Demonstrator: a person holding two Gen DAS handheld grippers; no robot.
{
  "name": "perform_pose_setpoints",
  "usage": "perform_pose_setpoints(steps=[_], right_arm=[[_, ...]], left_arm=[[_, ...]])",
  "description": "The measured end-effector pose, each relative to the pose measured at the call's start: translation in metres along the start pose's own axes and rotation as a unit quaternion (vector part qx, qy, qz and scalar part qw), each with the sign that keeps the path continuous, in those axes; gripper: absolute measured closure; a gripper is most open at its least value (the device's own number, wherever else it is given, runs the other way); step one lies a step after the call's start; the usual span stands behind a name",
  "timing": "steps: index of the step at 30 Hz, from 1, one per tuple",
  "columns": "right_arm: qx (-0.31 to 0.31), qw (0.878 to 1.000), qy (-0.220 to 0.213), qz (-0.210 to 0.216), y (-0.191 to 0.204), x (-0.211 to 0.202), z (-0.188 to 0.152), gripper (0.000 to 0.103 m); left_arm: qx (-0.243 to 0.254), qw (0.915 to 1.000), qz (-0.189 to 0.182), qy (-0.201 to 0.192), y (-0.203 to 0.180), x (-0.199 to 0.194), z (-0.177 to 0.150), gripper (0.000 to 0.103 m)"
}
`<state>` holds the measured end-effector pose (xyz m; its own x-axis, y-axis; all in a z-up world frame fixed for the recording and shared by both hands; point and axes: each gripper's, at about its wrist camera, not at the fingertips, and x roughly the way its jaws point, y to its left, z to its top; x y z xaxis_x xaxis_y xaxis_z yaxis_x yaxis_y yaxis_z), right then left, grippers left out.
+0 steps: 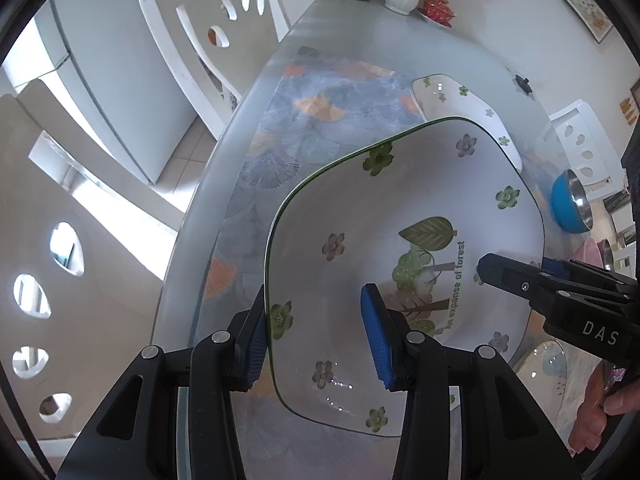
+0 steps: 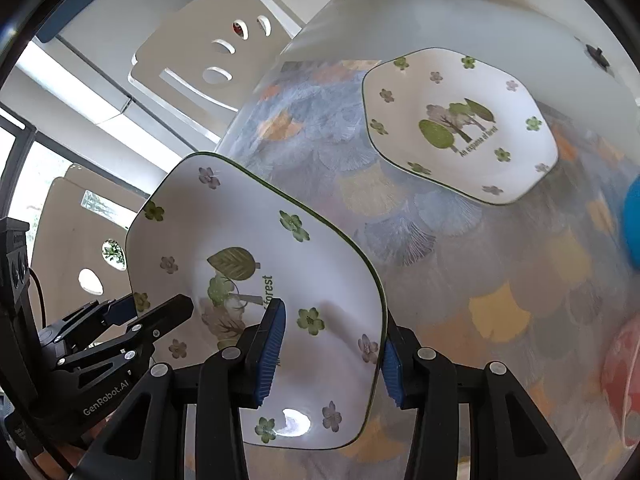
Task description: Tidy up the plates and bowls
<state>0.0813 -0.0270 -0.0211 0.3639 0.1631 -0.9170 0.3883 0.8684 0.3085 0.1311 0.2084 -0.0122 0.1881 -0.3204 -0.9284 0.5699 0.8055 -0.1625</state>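
The glass-topped dining table point(image 2: 500, 40), with its fan-patterned blue, grey and orange cloth under the glass, is the ground for this step, and the large white, green-rimmed ceramic plate with flowers and a forest motif point(image 1: 400, 208) hangs above it, tilted, carried between both tools. A second white flowered plate of the same pattern point(image 2: 460, 128) lies flat on the table farther off, well apart from the carried one; I judge it the likely place to stack onto. A blue bowl with a shiny metal inside point(image 1: 570, 204) sits near the table's right side, and a pink patterned bowl point(image 2: 618, 380) shows blurred at the edge. The left gripper point(image 1: 316, 340) pinches the plate's rim, one blue pad beneath and one on the inner face; the right gripper point(image 2: 332, 356) pinches the opposite rim the same way. To do this well, both hands should travel together at matched height so the plate levels out rather than twisting in the pads. Bring it over the resting plate, line up the corners, lower until ceramic touches, and only then let the pads part, since a glazed rim will probably slip easily.
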Motion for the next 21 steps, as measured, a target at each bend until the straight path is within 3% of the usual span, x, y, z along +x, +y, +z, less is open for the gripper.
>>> perform_pose_setpoints(steps=[9,21], right_arm=[[0.014,1.0,-0.006,0.005,-0.018,-0.029,-0.03,0.059],[0.031,1.0,-0.003,0.0,-0.072,-0.063,-0.08,0.059]], left_arm=[[0.01,0.9999,0.002,0.002,-0.033,-0.011,-0.02,0.063],[0.03,0.9994,-0.01,0.01,-0.096,-0.013,-0.056,0.063]])
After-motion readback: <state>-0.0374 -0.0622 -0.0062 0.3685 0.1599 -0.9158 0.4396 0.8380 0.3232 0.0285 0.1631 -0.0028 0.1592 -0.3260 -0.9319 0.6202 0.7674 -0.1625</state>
